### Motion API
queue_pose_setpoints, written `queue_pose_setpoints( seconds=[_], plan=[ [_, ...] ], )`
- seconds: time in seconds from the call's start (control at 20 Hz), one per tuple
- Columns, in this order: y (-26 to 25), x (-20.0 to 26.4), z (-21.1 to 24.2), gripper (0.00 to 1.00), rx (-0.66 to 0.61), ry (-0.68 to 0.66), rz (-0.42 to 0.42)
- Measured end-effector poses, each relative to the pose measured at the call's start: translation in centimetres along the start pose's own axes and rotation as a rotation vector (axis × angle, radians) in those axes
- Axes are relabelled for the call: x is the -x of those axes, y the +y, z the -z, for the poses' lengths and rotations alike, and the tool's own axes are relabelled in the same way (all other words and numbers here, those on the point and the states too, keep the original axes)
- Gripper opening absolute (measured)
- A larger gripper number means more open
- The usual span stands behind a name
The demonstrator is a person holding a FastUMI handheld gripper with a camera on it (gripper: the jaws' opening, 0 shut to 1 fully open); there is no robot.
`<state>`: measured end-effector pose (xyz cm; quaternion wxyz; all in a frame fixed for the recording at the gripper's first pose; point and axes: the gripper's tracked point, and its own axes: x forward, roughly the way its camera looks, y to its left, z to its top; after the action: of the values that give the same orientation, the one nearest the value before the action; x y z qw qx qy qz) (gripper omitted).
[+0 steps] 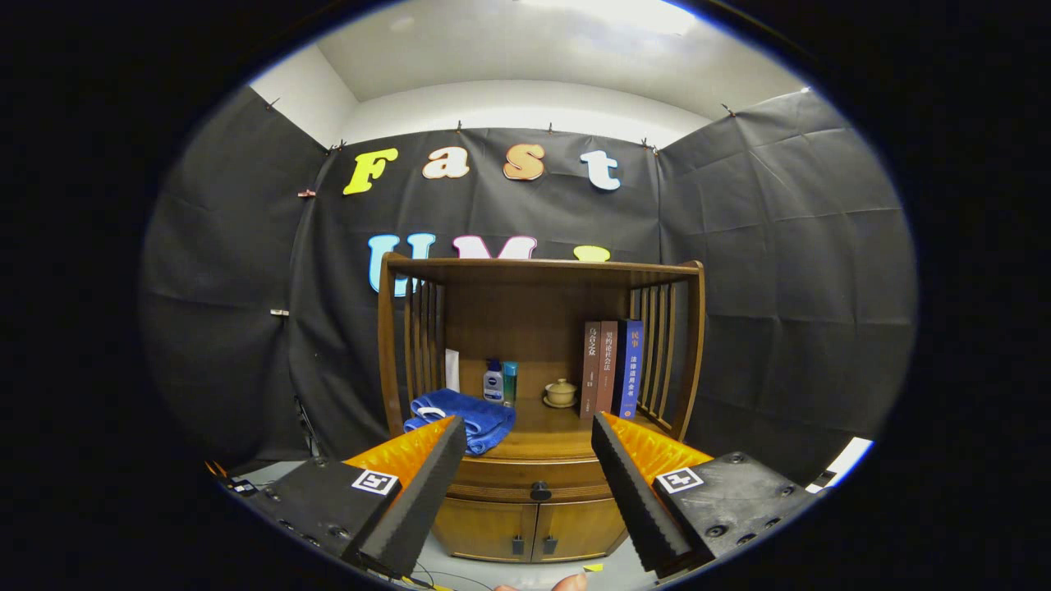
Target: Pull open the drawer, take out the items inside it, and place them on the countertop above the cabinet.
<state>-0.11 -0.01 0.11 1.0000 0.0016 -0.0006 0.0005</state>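
A wooden cabinet (538, 345) stands ahead of me against the booth wall. Its drawer (501, 478) is closed, with a dark round knob (540, 491) at its middle. The knob sits between my two fingers and well beyond them. My gripper (525, 431) is open, nothing between the fingers. On the countertop (554, 439) above the drawer lie a folded blue towel (468, 417), two small bottles (499, 382), a small lidded cup on a saucer (561, 393) and three upright books (612, 369). What the drawer holds is hidden.
Below the drawer are two closed cabinet doors (534, 529) with small handles. Slatted side rails (665, 353) and a top shelf (542, 267) frame the countertop. A fingertip (568, 583) of a hand shows below the fingers. A cable lies on the pale floor (460, 566).
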Motion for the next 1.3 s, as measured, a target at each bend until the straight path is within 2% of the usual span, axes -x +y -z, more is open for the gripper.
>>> queue_pose_setpoints(
  seconds=[0.45, 0.8, 1.0, 1.3],
  plan=[
    [0.0, -0.4, 0.1, 0.98, -0.021, -0.007, -0.006],
    [-0.1, -4.9, 1.4, 0.98, -0.016, -0.05, -0.026],
    [-0.2, -8.2, 4.9, 0.98, -0.058, -0.035, -0.033],
    [-1.9, -13.4, 15.9, 0.99, -0.041, 0.093, 0.004]
  ],
)
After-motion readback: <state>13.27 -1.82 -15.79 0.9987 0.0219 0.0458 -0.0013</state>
